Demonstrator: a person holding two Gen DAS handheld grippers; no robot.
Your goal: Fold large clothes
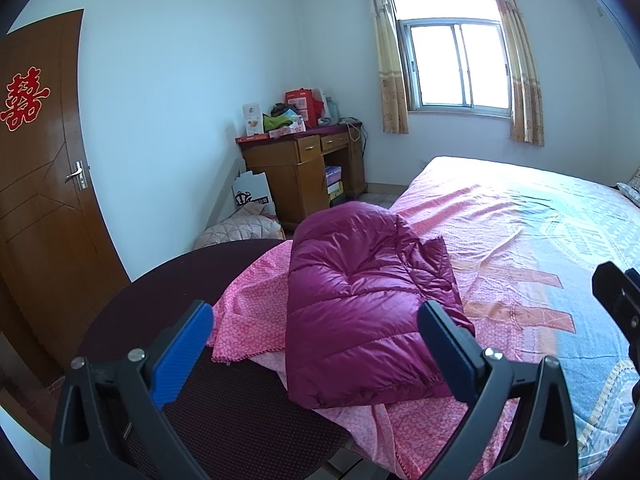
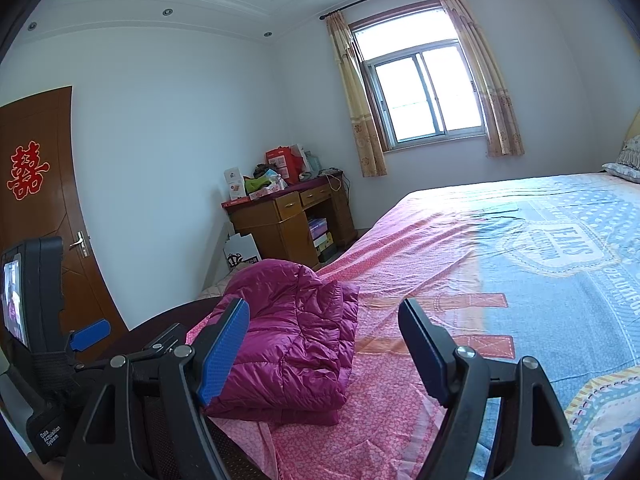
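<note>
A magenta puffer jacket (image 1: 360, 304) lies folded into a thick bundle on the near left corner of the bed (image 1: 520, 240). In the left wrist view, my left gripper (image 1: 316, 310) hovers in front of the jacket, jaws wide open with nothing between its blue pads (image 1: 184, 352). In the right wrist view, the same jacket (image 2: 296, 340) sits low and left. My right gripper (image 2: 324, 306) is open over the pink sheet just right of the jacket, holding nothing. One blue pad (image 2: 88, 334) of the left gripper shows at the far left.
A dark round mesh seat (image 1: 168, 292) stands against the bed's corner, under the pink sheet's edge. A wooden desk (image 1: 304, 168) piled with boxes stands by the far wall, with a brown door (image 1: 44, 184) at left and a curtained window (image 1: 456, 68). A pillow (image 2: 624, 168) lies at the far right.
</note>
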